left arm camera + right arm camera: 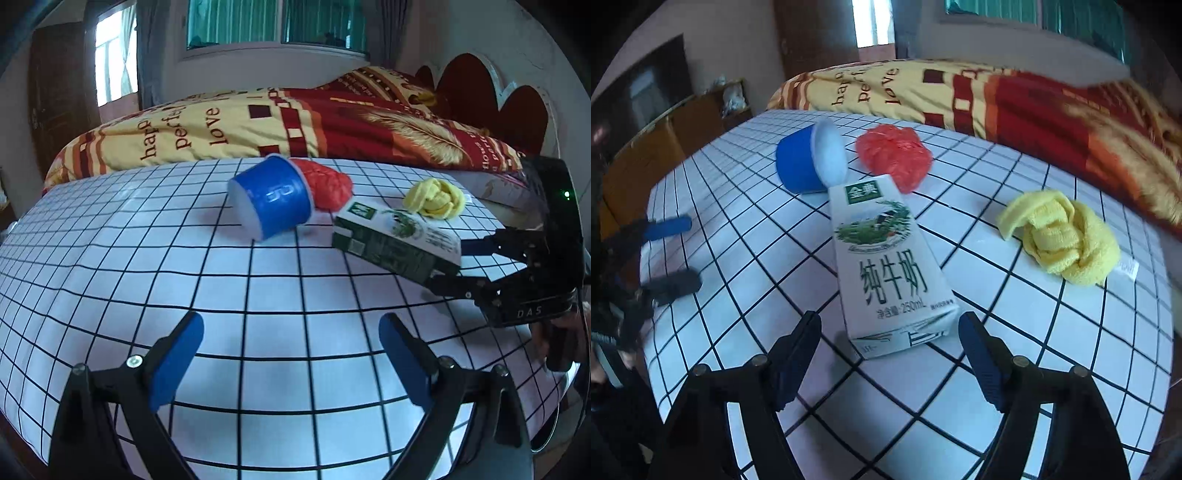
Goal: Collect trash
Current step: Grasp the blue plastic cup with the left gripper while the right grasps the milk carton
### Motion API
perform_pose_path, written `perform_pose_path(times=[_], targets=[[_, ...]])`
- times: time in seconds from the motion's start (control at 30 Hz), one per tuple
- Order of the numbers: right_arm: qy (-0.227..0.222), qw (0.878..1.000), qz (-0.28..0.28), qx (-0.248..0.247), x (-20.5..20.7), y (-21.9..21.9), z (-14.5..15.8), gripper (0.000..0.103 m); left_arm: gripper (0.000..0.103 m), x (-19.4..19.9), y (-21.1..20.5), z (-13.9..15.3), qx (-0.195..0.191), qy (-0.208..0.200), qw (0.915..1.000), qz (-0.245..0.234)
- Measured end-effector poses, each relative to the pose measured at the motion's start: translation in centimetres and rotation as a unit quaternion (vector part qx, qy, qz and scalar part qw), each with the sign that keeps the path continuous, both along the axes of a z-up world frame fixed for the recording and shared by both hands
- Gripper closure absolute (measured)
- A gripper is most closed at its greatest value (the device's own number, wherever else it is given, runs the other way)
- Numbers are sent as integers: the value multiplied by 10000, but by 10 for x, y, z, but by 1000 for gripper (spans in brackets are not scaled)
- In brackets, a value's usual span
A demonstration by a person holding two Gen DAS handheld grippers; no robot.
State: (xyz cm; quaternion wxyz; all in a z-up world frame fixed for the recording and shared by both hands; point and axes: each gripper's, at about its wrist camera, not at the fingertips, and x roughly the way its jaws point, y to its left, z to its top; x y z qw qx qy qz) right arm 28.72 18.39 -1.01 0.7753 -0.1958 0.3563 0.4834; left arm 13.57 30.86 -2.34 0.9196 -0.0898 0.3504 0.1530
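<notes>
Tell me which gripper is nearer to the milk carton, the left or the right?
The right. The right gripper is open, its fingers flanking the near end of the milk carton. The left gripper is open too, over bare table, well short of the carton.

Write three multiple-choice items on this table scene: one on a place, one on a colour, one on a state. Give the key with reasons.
1. Where does the milk carton lie?
A. In front of the right gripper
B. On the bed
C. Inside the cup

2. What colour is the cup?
A. Green
B. Blue
C. Black

3. How is the left gripper?
A. Shut on the cloth
B. Shut on the cup
C. Open, holding nothing

Key: A, the carton's end sits just ahead of the open fingers; B, its wall is blue; C, bare table shows between its spread fingers.
</notes>
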Motion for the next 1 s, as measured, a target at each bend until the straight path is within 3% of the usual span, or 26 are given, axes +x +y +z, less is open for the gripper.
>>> perform_pose_path(times=[0.07, 0.13, 0.17, 0.2, 0.37, 0.57, 0.83, 1.0], targets=[[-136, 9998, -170, -41, 5, 12, 1, 24, 7, 0, 4, 0, -59, -8, 10000, 61], [89, 9998, -137, -75, 11, 26, -2, 24, 7, 2, 6, 1, -33, -14, 10000, 75], [163, 9997, -122, -135, 14, 30, -4, 29, 7, 4, 7, 1, -15, -19, 10000, 79], [219, 9995, -114, -175, 14, 32, -4, 41, 7, 6, 8, 1, -8, -13, 10000, 87], [-159, 9974, -697, 108, 6, 14, 15, 45, 10, 22, 15, 2, -45, -66, 9998, 184], [-272, 9917, -1244, 200, 21, 14, 27, 46, 16, 62, 18, 5, 33, -144, 9996, 242], [104, 9922, -1235, 97, 37, 31, 13, 46, 16, 103, 33, -1, 111, 70, 9984, 548], [54, 9929, -1171, -225, 40, 40, -1, 45, 20, 103, 41, -9, 128, 318, 9984, 455]])
